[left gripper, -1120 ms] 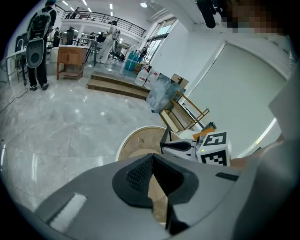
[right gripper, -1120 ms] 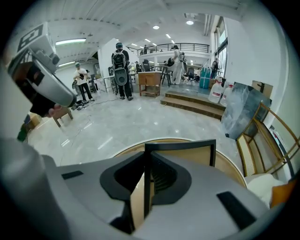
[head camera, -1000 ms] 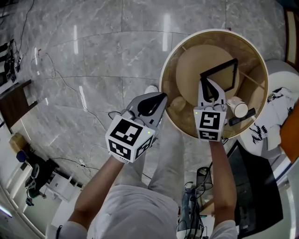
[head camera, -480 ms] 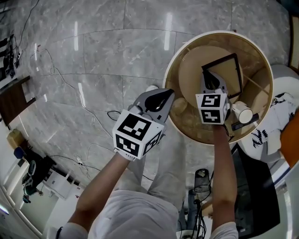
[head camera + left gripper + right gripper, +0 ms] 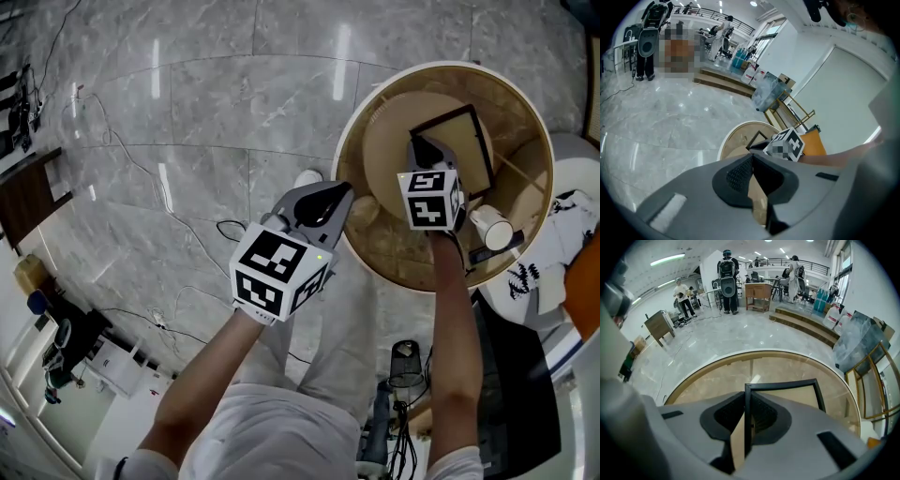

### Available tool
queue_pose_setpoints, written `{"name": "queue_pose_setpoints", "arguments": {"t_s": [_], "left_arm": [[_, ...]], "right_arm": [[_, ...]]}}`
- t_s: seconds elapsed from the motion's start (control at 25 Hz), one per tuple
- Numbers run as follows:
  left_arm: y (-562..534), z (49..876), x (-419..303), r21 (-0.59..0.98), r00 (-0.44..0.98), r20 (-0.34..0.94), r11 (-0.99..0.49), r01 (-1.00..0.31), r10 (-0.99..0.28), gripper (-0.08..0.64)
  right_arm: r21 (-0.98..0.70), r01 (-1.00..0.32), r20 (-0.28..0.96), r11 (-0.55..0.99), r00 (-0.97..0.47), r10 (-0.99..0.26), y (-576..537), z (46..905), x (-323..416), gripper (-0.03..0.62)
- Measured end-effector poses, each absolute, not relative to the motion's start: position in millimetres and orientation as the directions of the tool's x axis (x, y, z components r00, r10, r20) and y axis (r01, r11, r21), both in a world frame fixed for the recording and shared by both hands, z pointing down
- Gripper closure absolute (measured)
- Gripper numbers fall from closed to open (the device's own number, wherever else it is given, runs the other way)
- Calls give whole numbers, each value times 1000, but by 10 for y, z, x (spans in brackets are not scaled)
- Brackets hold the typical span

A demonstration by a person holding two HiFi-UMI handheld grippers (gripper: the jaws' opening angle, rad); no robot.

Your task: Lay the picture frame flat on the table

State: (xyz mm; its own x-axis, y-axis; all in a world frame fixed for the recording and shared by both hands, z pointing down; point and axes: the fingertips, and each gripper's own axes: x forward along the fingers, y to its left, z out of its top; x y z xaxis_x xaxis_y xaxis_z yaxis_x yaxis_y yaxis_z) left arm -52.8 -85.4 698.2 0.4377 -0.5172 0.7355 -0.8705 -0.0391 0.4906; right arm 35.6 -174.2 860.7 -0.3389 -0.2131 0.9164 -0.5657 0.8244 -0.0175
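Marble floor [image 5: 187,122] at left, loose cables across it.

Left gripper [image 5: 323,199] held out over the floor, just beside the near-left rim of the round surface [image 5: 375,255] and not over it. In the left gripper view its fingers [image 5: 740,171] are clenched tip to tip, nothing between them.

Right gripper [image 5: 424,150] is over the middle of the surface. Its fingers [image 5: 761,413] are grasping the picture frame [image 5: 461,145] by 1 black side edge near a corner; that edge runs straight up between the pads. The rest of the frame [image 5: 792,393] reaches away from the gripper, over the surface, pale panel showing. Cannot tell whether its far edge touches down.

A white cup [image 5: 491,229] lies on its side near the surface's right edge, apart from the frame.
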Motion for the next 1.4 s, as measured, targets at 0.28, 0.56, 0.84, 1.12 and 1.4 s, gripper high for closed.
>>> {"name": "queue_pose_setpoints", "arguments": {"t_s": [0.28,0.56,0.84,1.12,1.4], "left_arm": [[-812,6969,-513,491,442,735,-47,-870,-514,555],[-776,6889,-465,494,453,731,-61,-867,-511,555],[-750,6591,-441,490,463,715,-97,-867,-524,555],[-716,6160,-438,477,478,701,-150,-866,-530,555],[-615,5587,-384,445,486,683,-217,-869,-545,555]], "right_arm": [[-58,-614,912,787,-353,-208,-1754,8719,419,555],[-34,-633,893,774,-367,-260,-1763,8536,438,534],[-18,-648,873,761,-382,-304,-1647,8102,513,535],[21,-669,860,743,-367,-355,-1501,7469,628,563],[45,-698,833,714,-368,-412,-1238,6761,795,578]]}}
